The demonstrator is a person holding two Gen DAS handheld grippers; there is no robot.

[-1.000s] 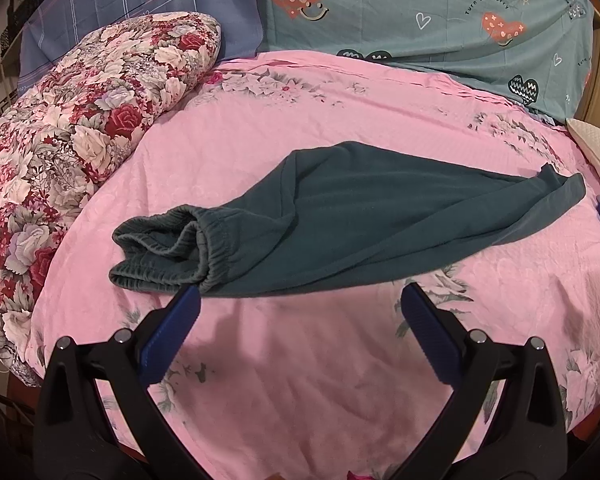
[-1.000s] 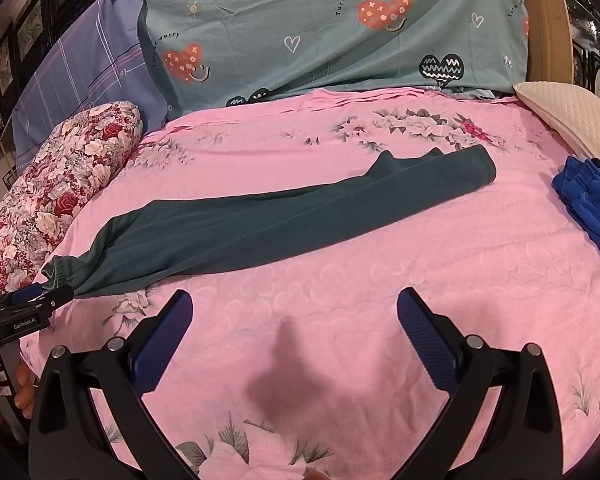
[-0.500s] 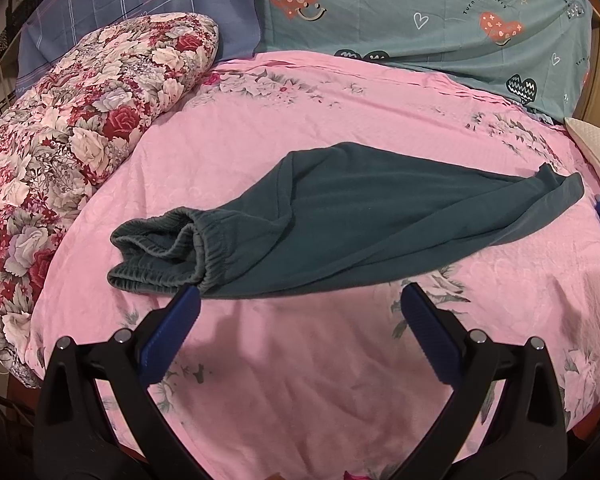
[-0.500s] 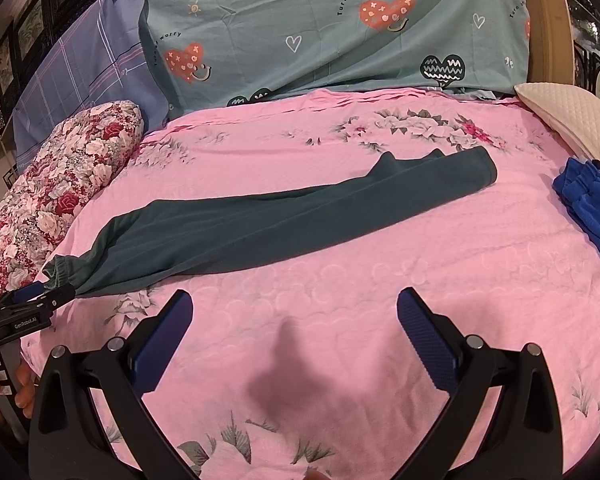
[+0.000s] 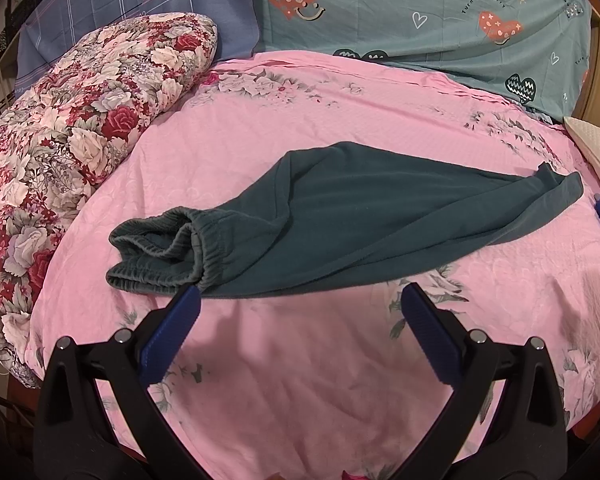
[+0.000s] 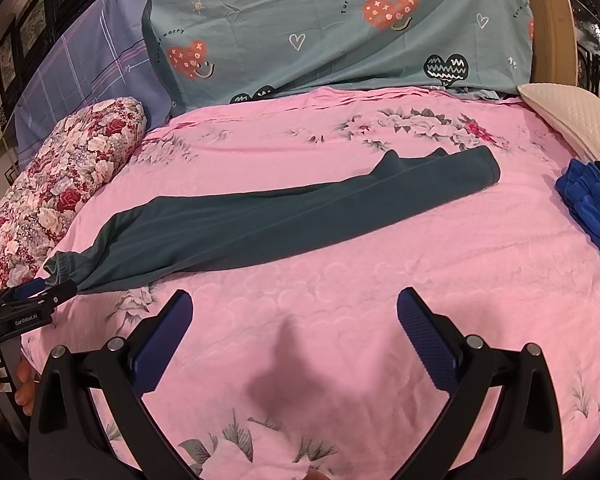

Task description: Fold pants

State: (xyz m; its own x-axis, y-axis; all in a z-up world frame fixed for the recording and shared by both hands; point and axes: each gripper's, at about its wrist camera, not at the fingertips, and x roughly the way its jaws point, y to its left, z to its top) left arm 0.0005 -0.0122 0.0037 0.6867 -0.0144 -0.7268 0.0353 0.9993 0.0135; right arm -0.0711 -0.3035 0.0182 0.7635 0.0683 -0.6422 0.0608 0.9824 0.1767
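Left wrist — pants unmoved, left gripper unchanged.

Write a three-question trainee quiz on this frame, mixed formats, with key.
1. True or false: the left gripper is shut on the elastic waistband of the dark teal fleece pants.
2. Multiple choice: the leg cuffs of the pants point toward A) the red floral quilt, B) the crumpled blue garment, C) the teal heart-print sheet.
3. Fill in: the pants lie on a ___ floral bedsheet.

Key: 1 false, both the left and the right gripper are open and hold nothing; 2 B; 3 pink.
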